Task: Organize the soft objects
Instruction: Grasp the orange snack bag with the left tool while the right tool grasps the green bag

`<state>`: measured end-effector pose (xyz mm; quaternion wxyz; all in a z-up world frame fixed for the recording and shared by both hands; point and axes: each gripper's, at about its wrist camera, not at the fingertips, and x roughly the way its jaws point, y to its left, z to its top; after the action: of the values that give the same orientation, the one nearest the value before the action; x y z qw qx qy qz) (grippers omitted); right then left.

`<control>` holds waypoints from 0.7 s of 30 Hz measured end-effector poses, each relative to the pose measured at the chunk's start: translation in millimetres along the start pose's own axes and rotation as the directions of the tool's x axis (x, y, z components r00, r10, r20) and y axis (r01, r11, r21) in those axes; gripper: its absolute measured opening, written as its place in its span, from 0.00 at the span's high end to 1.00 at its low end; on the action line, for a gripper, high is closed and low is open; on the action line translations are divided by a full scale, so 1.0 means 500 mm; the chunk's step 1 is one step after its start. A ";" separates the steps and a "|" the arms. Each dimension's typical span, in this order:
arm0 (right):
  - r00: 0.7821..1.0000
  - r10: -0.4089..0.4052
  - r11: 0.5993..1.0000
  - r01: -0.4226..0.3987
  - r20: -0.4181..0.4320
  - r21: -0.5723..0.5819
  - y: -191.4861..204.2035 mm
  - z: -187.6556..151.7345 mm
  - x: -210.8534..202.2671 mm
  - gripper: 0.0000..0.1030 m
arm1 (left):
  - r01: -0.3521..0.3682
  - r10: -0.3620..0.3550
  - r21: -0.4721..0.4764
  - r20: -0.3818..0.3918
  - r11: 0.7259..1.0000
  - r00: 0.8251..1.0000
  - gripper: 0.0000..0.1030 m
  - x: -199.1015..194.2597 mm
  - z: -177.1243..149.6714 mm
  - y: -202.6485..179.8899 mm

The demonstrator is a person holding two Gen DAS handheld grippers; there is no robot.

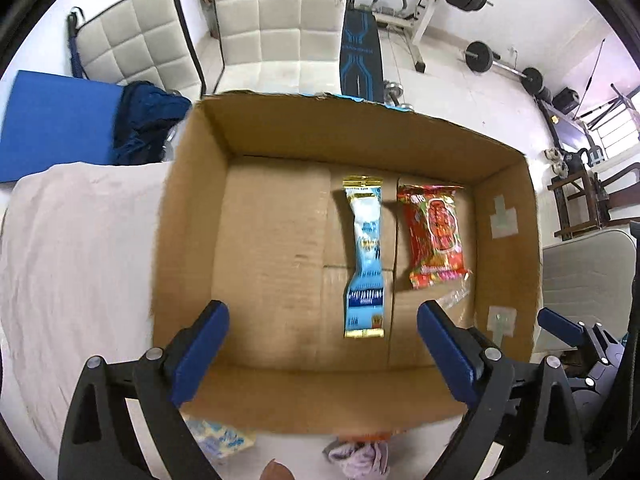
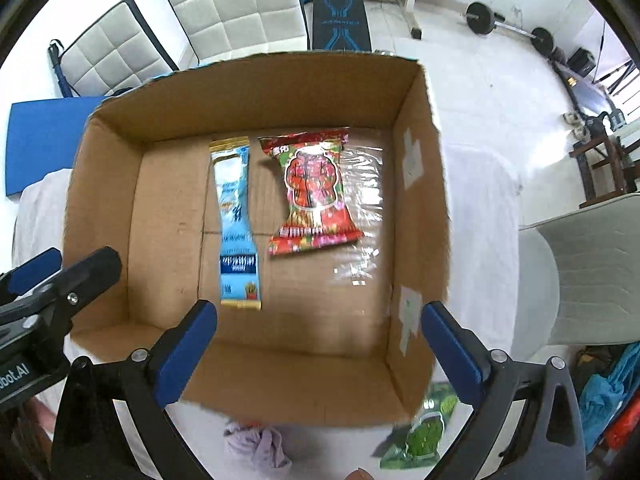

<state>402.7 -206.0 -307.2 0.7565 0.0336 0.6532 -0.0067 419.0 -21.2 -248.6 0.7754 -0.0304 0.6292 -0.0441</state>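
On the white cloth of the table (image 1: 80,240), by the near wall of the cardboard box (image 1: 192,208), lie a pale blue packet (image 1: 218,438), a lilac cloth bundle (image 2: 258,446) and a green snack bag (image 2: 420,436). The left claw (image 1: 322,354) is wide open and holds nothing. In the box, a long blue packet (image 1: 365,258) lies beside a red snack bag (image 2: 314,192). The right claw (image 2: 320,354) is wide open and empty too. The bags look light, crinkly and slippery, so pinching a flat sealed end seems best.
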 end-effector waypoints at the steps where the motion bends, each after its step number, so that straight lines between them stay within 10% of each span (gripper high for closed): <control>1: 1.000 -0.002 1.000 0.002 0.008 -0.001 0.002 -0.008 -0.010 0.00 | -0.005 0.005 0.001 0.014 1.000 1.000 0.06 -0.013 -0.009 0.001; 21: 0.981 0.067 0.998 -0.068 0.182 -0.002 0.026 -0.226 -0.274 0.00 | -0.022 0.015 0.038 0.183 0.999 0.983 0.06 -0.239 -0.192 -0.014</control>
<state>271.6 -191.0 -187.8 0.8128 0.0567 0.5796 0.0147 300.5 -14.8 -151.3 0.8308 -0.0130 0.5545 -0.0466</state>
